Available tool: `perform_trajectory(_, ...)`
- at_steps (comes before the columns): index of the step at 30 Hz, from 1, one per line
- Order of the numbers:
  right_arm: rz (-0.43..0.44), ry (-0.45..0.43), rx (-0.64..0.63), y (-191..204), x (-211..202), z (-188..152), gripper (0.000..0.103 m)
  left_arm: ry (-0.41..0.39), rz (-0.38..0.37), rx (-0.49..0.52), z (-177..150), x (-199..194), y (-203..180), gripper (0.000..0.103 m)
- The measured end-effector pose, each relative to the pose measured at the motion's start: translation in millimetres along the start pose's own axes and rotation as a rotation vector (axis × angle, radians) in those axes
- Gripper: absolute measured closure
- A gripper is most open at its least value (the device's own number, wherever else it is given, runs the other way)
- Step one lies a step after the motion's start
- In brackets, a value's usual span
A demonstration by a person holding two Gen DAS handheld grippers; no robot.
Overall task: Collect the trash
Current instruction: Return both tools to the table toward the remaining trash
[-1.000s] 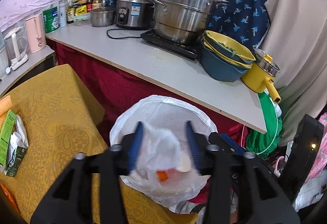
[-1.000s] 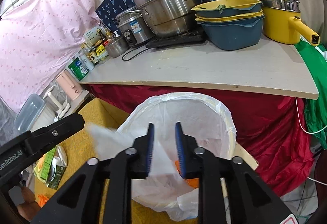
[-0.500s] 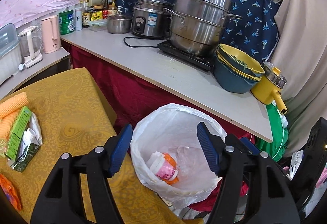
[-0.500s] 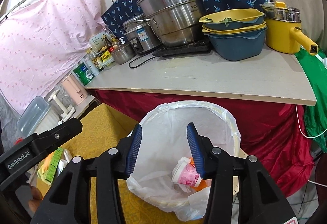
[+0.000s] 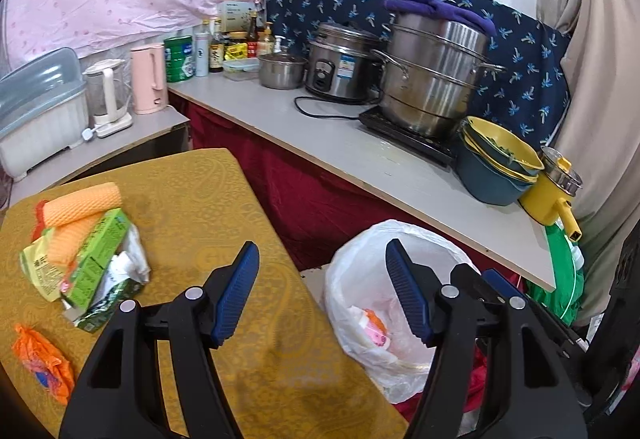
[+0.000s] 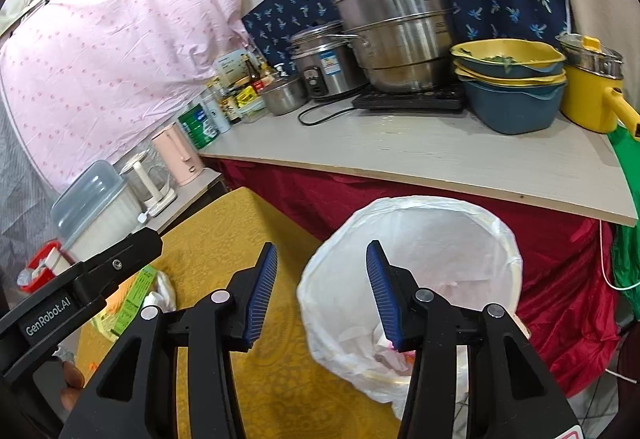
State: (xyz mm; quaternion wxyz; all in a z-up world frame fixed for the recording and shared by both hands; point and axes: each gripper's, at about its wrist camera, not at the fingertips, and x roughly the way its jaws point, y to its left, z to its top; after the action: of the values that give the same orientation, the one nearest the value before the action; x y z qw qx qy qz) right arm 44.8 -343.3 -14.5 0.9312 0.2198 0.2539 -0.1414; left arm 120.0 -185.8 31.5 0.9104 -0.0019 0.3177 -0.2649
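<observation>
A bin lined with a white bag (image 5: 404,239) (image 6: 432,211) stands beside the yellow-clothed table (image 5: 208,199) (image 6: 224,231). A pink cup and clear plastic (image 5: 376,331) lie inside it. My left gripper (image 5: 320,279) is open and empty, over the table's right edge beside the bin. My right gripper (image 6: 320,279) is open and empty, above the bin's left rim. On the table's left lies a trash pile: orange foam nets (image 5: 80,203), a green box (image 5: 98,255), wrappers (image 5: 128,267), and an orange wrapper (image 5: 40,359).
A grey counter (image 5: 340,151) (image 6: 420,147) with a red skirt runs behind the bin, holding steel pots (image 5: 432,75), stacked bowls (image 5: 496,167), a yellow pot (image 5: 556,191) and bottles. A pink kettle (image 5: 148,79) and dish box (image 5: 40,111) stand on a low shelf at the left.
Both grippers opened and let a plastic bag and cup drop into the bin. Both then drew back and swung left toward the table; the trash pile came into the left view.
</observation>
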Motion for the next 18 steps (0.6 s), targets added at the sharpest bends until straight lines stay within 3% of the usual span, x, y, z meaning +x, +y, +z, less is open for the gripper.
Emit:
perform_trajectory(10,0.075,0.019,-0.074,57,0,-10,0.057,-0.025,0.081,-0.079,-6,-32,59,0.04)
perform_trajectory(18,0.136,0.064,-0.138,103,7,-30,0.056,-0.021,0.19,-0.157,-26,-54,116,0.033)
